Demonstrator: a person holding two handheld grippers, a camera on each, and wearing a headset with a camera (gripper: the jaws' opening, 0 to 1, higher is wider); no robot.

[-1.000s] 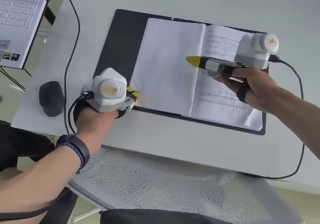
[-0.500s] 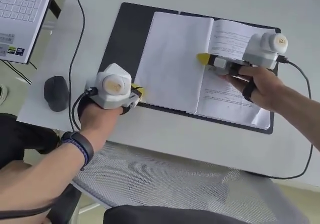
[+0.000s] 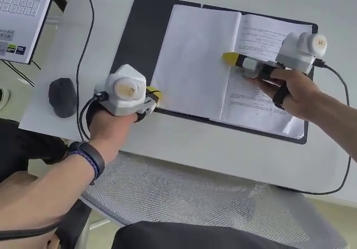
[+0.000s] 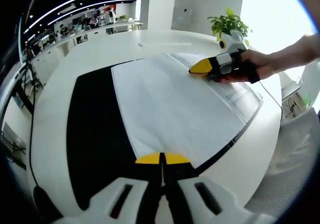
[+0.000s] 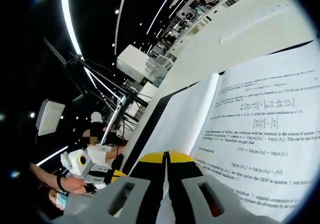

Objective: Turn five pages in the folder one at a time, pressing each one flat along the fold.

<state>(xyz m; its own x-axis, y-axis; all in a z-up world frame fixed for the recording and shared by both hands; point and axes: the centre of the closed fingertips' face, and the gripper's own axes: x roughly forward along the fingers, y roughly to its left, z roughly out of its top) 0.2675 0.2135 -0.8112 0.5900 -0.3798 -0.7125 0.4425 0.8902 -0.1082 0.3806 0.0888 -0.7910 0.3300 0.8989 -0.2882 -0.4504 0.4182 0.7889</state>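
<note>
Directly under the tips of the right tongs [image 3: 228, 58] lies the fold [image 3: 226, 96] of the open folder [image 3: 136, 37], and the coming move depends on this relation. Right tongs: jaws closed together with nothing held. Their yellow tips point leftward across the printed page [image 3: 256, 101] and meet the fold roughly at a right angle, toward its far end. The fold's long axis runs from the far edge of the folder to the near edge, roughly away from the person, so most of its length lies on the near side of the right tongs' tips. Assessment: a pressing stroke would need to travel along that axis, toward the person, and not along the tongs' own heading. Left tongs [image 3: 154, 96]: jaws likewise closed and empty, tips set at the near left corner of the blank page [image 3: 192, 59], which lies between the two tongs. Whether they bear on the paper cannot be determined. The right tongs are the nearer to the fold; the left tongs stand well apart from it. The folder lies flat and open on the table [image 3: 184, 137], its wider dimension spanning from one pair of tongs to the other, with black cover exposed ahead and to the left of the left tongs' tips.
</note>
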